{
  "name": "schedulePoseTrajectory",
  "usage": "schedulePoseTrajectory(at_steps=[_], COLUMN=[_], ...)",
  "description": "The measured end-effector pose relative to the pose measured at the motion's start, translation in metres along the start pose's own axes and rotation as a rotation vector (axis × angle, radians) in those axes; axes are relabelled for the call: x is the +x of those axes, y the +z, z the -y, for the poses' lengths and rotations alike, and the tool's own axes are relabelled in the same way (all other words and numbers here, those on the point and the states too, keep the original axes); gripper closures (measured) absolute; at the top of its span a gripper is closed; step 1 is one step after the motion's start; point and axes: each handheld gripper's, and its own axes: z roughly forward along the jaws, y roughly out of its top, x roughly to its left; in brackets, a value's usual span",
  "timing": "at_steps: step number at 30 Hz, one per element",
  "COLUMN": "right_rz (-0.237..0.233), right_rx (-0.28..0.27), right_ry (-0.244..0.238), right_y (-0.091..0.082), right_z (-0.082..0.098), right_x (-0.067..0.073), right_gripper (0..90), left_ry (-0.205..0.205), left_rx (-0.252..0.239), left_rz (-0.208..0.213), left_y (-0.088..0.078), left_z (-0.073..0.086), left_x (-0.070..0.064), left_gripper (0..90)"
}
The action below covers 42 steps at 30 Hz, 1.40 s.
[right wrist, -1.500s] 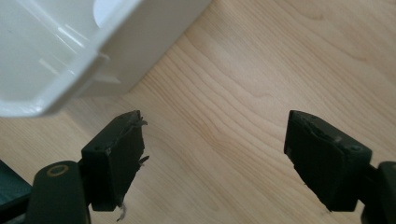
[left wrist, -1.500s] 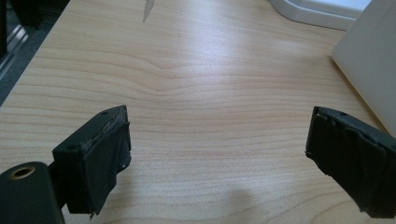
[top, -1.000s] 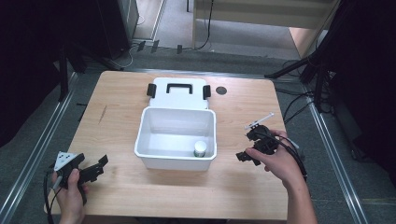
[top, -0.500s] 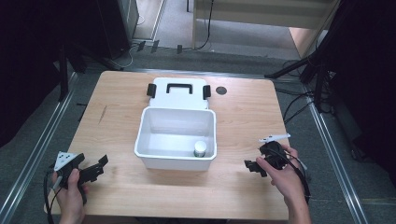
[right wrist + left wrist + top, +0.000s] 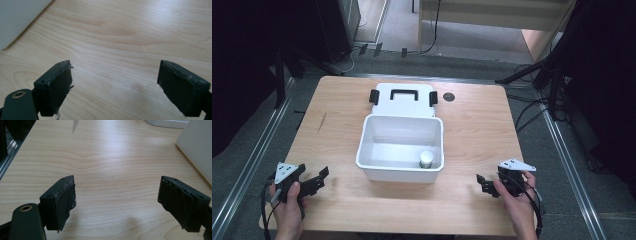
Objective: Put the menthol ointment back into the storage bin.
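A white bin (image 5: 400, 148) sits mid-worktop (image 5: 477, 125) — a small bottle (image 5: 426, 159) inside its near right corner. Left claw (image 5: 321, 179) and right claw (image 5: 482, 183) flank it, both wide, empty.

Bare bench (image 5: 337, 135) left, right and near; white bin (image 5: 400, 150) with its lid (image 5: 403, 99) behind blocks the centre.

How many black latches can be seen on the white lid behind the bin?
2. One latch sits at the lid's left edge and the other latch at its right edge, either side of the black handle. The bin covers the lid's near edge, so more could be hidden.
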Motion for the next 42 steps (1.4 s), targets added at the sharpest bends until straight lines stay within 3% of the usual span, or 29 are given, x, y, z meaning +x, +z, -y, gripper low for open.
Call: schedulePoseTrajectory(at_steps=[5,12,16,22,29,42], right_rz=[-0.031,-0.031,-0.022,0.019,-0.005,-0.019], right_rx=[-0.066,-0.188,-0.226,-0.235,-0.269,-0.240], right_ry=[0.027,0.079,0.099,0.109,0.142,0.109], right_y=[-0.001,-0.004,-0.006,-0.004,-0.005,-0.004], right_z=[0.009,0.026,0.032,0.040,0.042,0.041], right_x=[-0.004,-0.017,-0.022,-0.025,-0.027,-0.024], right_gripper=[12.6,13.1,13.2,13.5,13.6,14.2], left_ry=[-0.051,-0.044,-0.042,-0.038,-0.041,-0.044], left_rx=[-0.012,-0.014,-0.014,-0.010,-0.010,-0.010], left_rz=[0.017,0.018,0.017,0.018,0.017,0.024], left_y=[-0.001,-0.001,-0.001,-0.001,-0.001,-0.001], left_z=[0.000,0.000,0.000,0.000,0.000,0.000], left_x=[0.005,0.004,0.004,0.004,0.004,0.005], left_gripper=[15.0,15.0,15.0,15.0,15.0,14.9])
